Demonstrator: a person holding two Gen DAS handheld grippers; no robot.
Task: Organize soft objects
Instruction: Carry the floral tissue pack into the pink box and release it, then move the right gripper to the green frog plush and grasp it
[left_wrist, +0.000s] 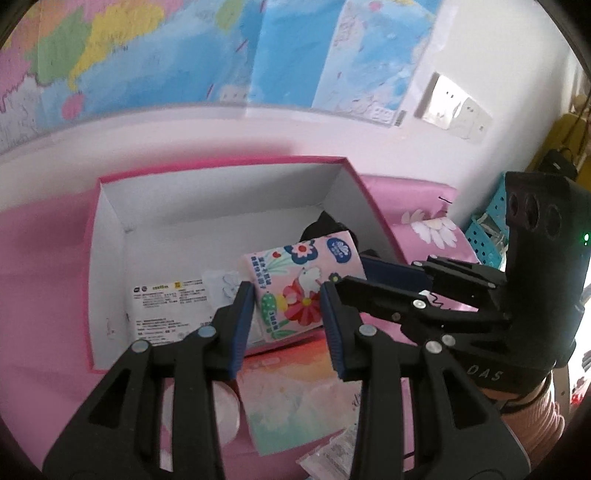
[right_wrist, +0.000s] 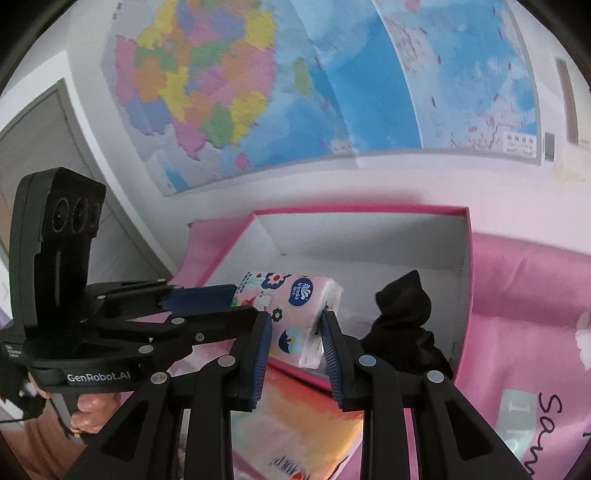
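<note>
We hold the tissue pack (left_wrist: 301, 288) in both tongs, left tongs (left_wrist: 288, 314) and right tongs (right_wrist: 295, 339) each clamped on one end, over the pink box (left_wrist: 110, 206), at 12 o'clock, keeping it level; black cloth (right_wrist: 402, 325) already inside at 2.

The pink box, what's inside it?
In the pink box: a black cloth and a white label. The held tissue pack covers part of its floor.

- We see our left gripper (left_wrist: 288, 314) and right gripper (right_wrist: 295, 339): matte black, silver screws, ribbed blue fingers (left_wrist: 242, 325).
- One body reads "GenRobot.AI"; a green light glows.
- Our sleeve (left_wrist: 535, 417) is pink-striped.
</note>
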